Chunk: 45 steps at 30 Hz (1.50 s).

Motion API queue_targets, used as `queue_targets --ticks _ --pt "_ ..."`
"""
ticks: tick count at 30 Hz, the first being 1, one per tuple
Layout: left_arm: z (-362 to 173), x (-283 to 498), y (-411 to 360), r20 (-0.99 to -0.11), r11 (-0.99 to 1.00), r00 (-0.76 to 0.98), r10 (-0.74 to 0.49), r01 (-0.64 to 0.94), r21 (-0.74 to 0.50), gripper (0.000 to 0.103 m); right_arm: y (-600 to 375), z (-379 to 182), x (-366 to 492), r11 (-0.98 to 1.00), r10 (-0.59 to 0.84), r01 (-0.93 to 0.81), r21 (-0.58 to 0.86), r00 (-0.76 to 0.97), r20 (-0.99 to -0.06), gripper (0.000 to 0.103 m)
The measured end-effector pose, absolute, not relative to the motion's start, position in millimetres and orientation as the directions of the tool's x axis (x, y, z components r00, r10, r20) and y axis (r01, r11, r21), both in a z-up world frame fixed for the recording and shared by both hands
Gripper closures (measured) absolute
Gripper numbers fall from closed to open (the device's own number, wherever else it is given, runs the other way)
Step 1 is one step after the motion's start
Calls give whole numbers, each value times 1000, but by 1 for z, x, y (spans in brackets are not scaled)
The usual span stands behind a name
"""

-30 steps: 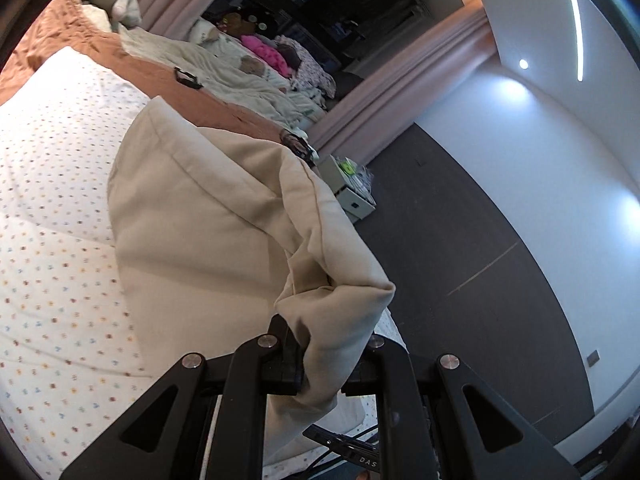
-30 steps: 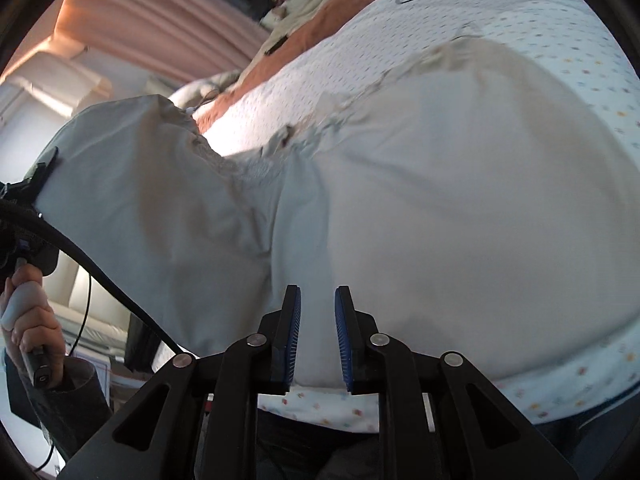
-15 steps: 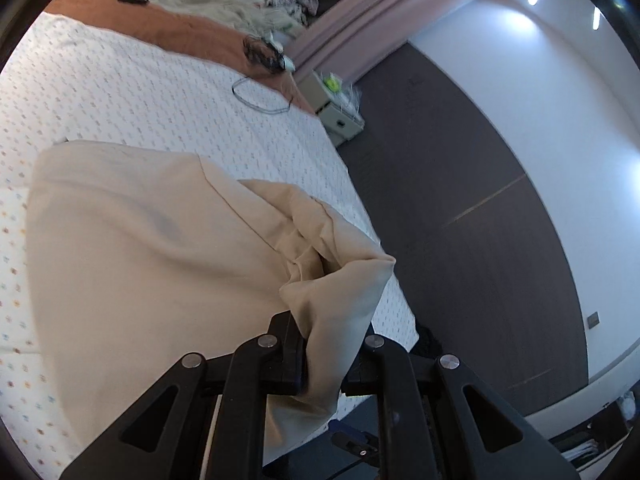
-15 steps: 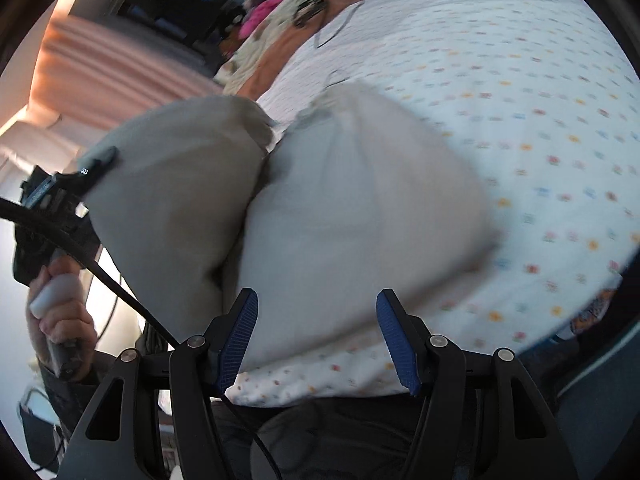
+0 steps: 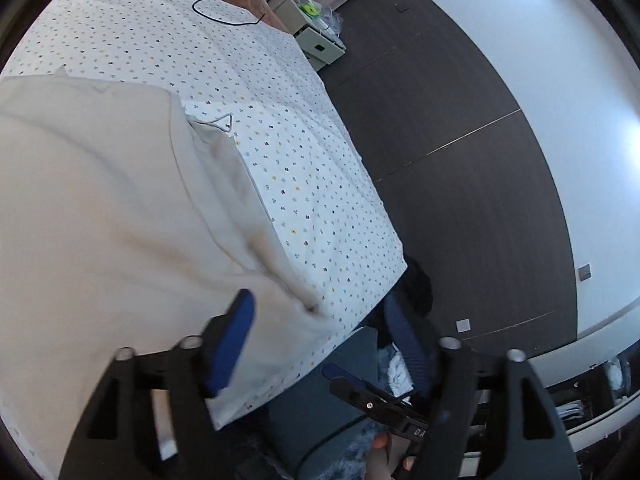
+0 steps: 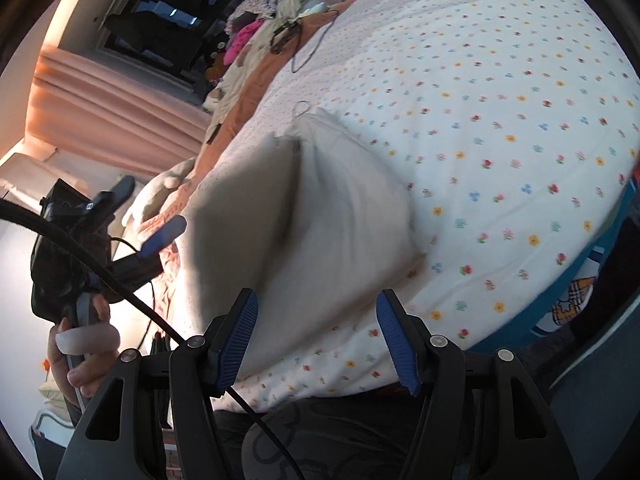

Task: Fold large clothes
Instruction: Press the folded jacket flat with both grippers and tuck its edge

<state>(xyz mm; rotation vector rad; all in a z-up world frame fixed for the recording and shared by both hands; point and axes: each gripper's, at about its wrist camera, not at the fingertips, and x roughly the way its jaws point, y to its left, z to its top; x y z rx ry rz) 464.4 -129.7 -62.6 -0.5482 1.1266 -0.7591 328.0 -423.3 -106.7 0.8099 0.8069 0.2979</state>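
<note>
A large beige garment (image 5: 104, 208) lies folded on the flower-dotted white bedsheet (image 5: 304, 184), near the bed's front corner. It also shows in the right wrist view (image 6: 332, 216), with a fold ridge running along it. My left gripper (image 5: 320, 340) is open and empty just above the garment's near edge. My right gripper (image 6: 318, 336) is open and empty over the near edge of the bed, close to the garment. The left gripper (image 6: 160, 236) also shows at the left of the right wrist view, held in a hand.
The bedsheet (image 6: 500, 120) spreads right of the garment. A black cable (image 5: 224, 8) and a brown blanket (image 6: 256, 80) lie at the far end, with piled clothes (image 6: 244, 36) beyond. A bedside cabinet (image 5: 316, 36) stands by the dark wall. The bed edge drops off beneath both grippers.
My left gripper has opened and let go of the garment's corner, which has dropped flat onto the bed. My right gripper opened earlier and stays open.
</note>
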Motion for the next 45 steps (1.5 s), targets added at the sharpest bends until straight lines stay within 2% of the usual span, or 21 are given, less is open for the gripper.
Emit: queue_targets --ticks 5,10,16,22,24,26,27,29,31,35,41,45 --pt "-57 448 -96 -608 671 292 -738 227 -706 25 -417 -113 357 664 553 19 748 660 -508 42" --pt "-62 440 -49 -661 749 376 -649 167 -641 25 -408 -127 381 662 559 36 749 642 -525 42" --pt "-87 435 3 -731 815 417 -541 47 -577 25 -405 -131 401 655 547 63 753 648 -530 42" --pt "-108 417 47 -765 841 443 -467 -45 -540 25 -389 -132 407 682 536 61 729 637 -555 43" --pt "-116 412 53 -776 843 435 -456 -67 -534 25 -385 -134 411 686 530 71 724 634 -563 54" --pt "-122 406 62 -789 848 425 -444 -84 -523 25 -384 -138 416 685 524 93 723 626 -577 70" --pt "-125 404 65 -794 851 422 -437 -92 -517 25 -383 -139 418 681 525 97 725 626 -576 73" --pt "-131 402 70 -801 850 412 -434 -107 -515 25 -382 -138 418 683 521 90 725 635 -570 86" --pt "-138 399 72 -804 847 405 -436 -118 -518 27 -381 -133 414 692 513 69 718 652 -558 92" --pt "-149 402 62 -813 845 377 -444 -125 -520 42 -380 -117 405 712 494 24 701 693 -525 96" --pt "-154 406 41 -809 845 354 -470 -86 -528 59 -388 -112 391 718 471 23 696 721 -509 96" --pt "-150 410 31 -789 833 359 -498 -56 -551 61 -409 -120 378 708 450 58 704 731 -513 96"
